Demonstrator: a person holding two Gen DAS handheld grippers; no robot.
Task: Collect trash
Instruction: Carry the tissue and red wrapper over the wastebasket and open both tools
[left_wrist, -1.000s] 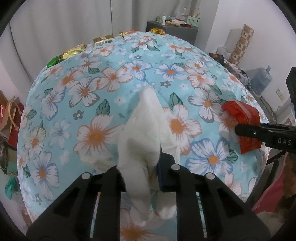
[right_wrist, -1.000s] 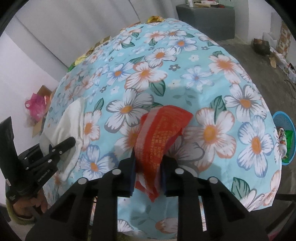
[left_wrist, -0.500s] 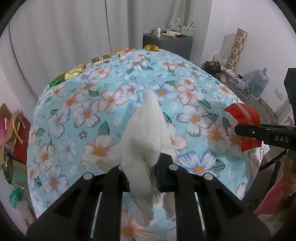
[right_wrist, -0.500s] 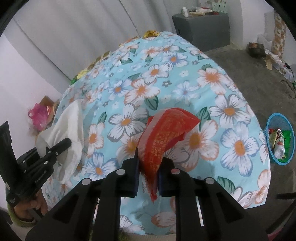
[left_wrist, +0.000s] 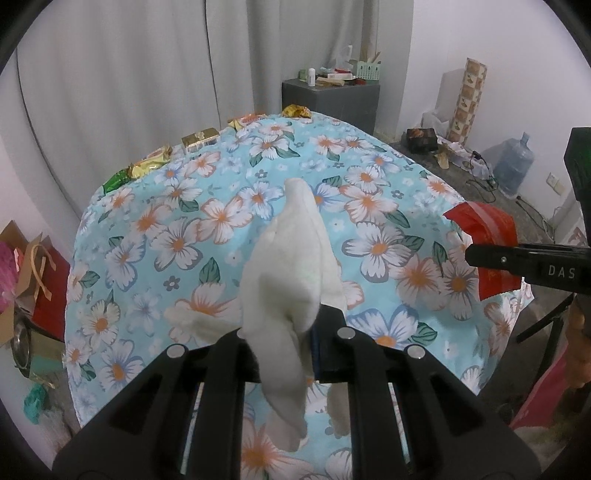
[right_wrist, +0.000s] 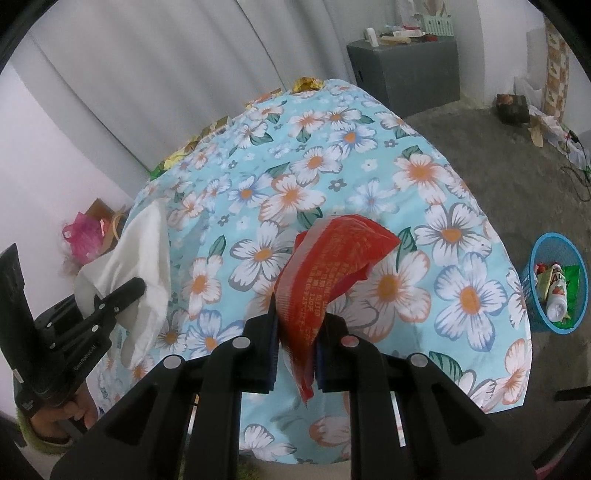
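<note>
Fingers of left gripper (left_wrist: 286, 334) clenched on a white tissue (left_wrist: 291, 258), pinched low so both ends flop free: one end standing up past the tips, the other drooping below. Held clear of the cloth (left_wrist: 177, 236), probably for carrying off rather than dragging across it.

Fingers of right gripper (right_wrist: 297, 345) likewise clamped, on a red wrapper (right_wrist: 325, 273), gripped across its narrow lower part with the wider end bulging beyond the tips. Wrapper also hanging above the cloth, not resting on it.

Outward from the left fingers: right gripper off to the right, level with the tips. Far beyond the tips, along the cloth's back edge, more wrappers (left_wrist: 147, 168), gold and green; about five, exact count unclear at that range.

Outward from the right fingers: left gripper off to the left, a hand beneath it. Down on the floor to the right, well apart from the tips, a blue basket (right_wrist: 535, 258) already holding some litter, likely the drop point for both pieces.

Count: two grippers, one tissue, one red wrapper, one basket.
</note>
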